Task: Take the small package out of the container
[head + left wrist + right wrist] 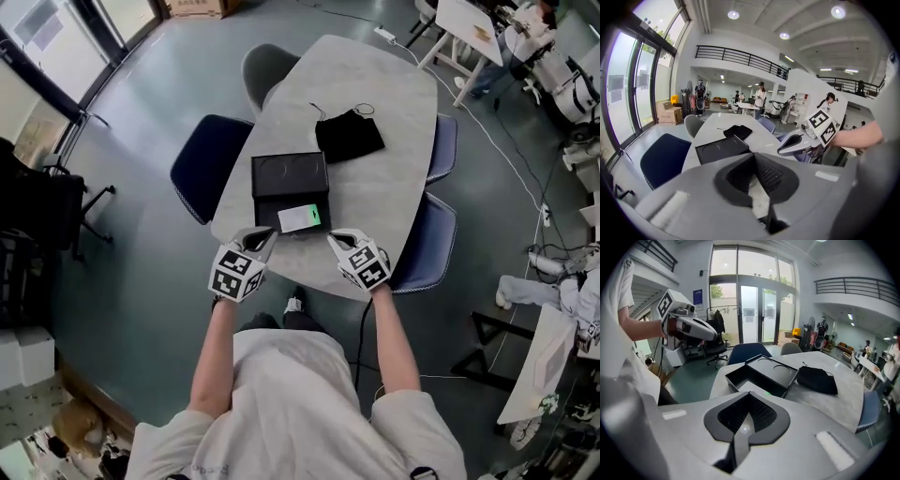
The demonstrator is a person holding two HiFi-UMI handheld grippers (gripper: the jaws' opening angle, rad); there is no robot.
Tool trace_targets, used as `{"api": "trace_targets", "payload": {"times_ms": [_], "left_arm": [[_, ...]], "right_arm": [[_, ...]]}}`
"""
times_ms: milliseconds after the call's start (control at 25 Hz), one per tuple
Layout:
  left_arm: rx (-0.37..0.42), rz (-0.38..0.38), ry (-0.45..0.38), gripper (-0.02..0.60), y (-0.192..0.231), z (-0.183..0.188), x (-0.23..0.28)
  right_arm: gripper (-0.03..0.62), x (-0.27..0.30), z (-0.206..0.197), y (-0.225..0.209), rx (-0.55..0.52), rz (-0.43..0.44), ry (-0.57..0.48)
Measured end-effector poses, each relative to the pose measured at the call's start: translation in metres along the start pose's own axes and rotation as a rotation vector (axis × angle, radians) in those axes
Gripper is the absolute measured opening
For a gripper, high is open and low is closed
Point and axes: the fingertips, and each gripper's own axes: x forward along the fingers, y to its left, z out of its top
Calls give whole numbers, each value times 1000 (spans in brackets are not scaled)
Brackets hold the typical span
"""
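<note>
Small package (301, 218), a flat white slab with a green mark at its right end, lies in the near half of the black container (291, 173). Its long axis runs crosswise to the person, left to right, tilted a little, with the green end toward the right tongs. The container stands open. Its near half is a deeper tray holding the package, and its far half is a flat black panel with round outlines on it. It sits at the near end of the pale oval bench (394, 84).

Left tongs (260, 238) hover just off the tray's near left corner, clenched on nothing. Right tongs (336, 241) hang just off the near right corner, likewise clenched and empty. Neither touches the package.

Beyond the container a black pouch (349, 136) with a cord lies flat on the bench. A dark blue chair (208, 164) stands on the left side, a grey chair (265, 66) at the far end, and more blue chairs (427, 244) on the right.
</note>
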Motion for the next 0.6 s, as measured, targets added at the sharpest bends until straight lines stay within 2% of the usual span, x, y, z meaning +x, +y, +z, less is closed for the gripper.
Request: {"api": "trace_targets", "payload": {"times_ms": [160,440,600], "left_arm": [[-14,23,19,52,6,-6,-2],[-4,-16,54,52,-7,-16,2],[-11,-32,62,52,6,-22,10]], "right_arm": [[-2,32,6,2,-111,61,57],[8,84,11,7,-223,165,143],[8,104,1,8,-316,230,262]]}}
